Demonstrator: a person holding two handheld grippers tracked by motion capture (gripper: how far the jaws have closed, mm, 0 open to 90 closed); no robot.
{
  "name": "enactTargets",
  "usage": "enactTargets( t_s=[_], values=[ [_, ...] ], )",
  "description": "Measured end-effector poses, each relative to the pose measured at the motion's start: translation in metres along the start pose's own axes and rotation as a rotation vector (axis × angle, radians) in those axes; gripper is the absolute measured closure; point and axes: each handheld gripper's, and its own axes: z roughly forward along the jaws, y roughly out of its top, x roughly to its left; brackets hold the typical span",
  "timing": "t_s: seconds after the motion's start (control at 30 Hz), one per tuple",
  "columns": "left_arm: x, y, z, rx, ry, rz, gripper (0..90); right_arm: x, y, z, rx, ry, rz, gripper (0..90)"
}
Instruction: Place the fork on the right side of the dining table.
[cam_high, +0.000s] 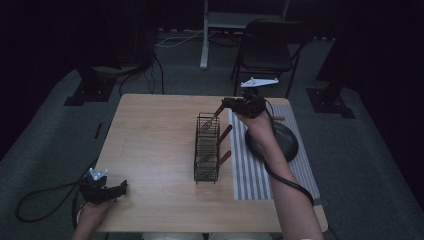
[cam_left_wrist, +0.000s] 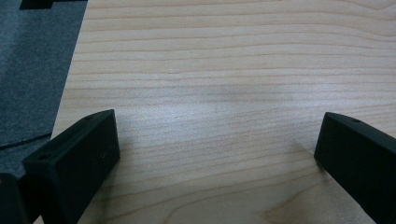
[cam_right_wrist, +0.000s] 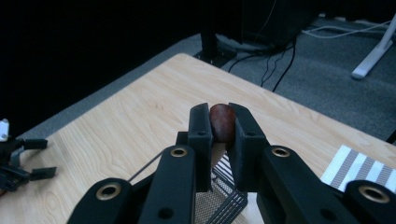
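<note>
right gripper (cam_right_wrist: 223, 122) clamped on a wooden handle (cam_right_wrist: 222, 120) above the rack (cam_high: 206, 148); left gripper (cam_left_wrist: 219, 144) wide open, empty, near the table edge (cam_left_wrist: 70, 84)

I see my left black two-jaw gripper (cam_high: 121, 188) topped by a small grey three-cornered plate (cam_high: 97, 173), with a black cable (cam_high: 40, 196) trailing from it. My right black two-jaw gripper (cam_right_wrist: 218, 126) has flat rectangular jaws on linkage arms fitted with brass-coloured ring pivots (cam_right_wrist: 179, 152). Both forearms are bare, no sleeves.
</note>
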Motion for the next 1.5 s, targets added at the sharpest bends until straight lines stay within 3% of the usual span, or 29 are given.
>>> enactTargets(
  t_s=[0.37,0.77,1.07,1.5],
  values=[
    [0.000,0.000,0.000,0.000,0.001,0.001,0.2,0.007,0.014,-0.046,-0.080,-0.019,-0.026,80.7],
    [0.000,0.000,0.000,0.001,0.000,0.001,0.2,0.005,0.013,-0.082,-0.108,-0.086,-0.034,80.7],
    [0.000,0.000,0.000,0.000,0.000,0.001,0.2,-0.009,-0.009,-0.099,-0.103,-0.119,0.003,80.7],
    [0.000,0.000,0.000,0.000,0.000,0.000,0.2,-0.021,-0.065,-0.106,-0.052,-0.150,0.074,80.7]
  ],
)
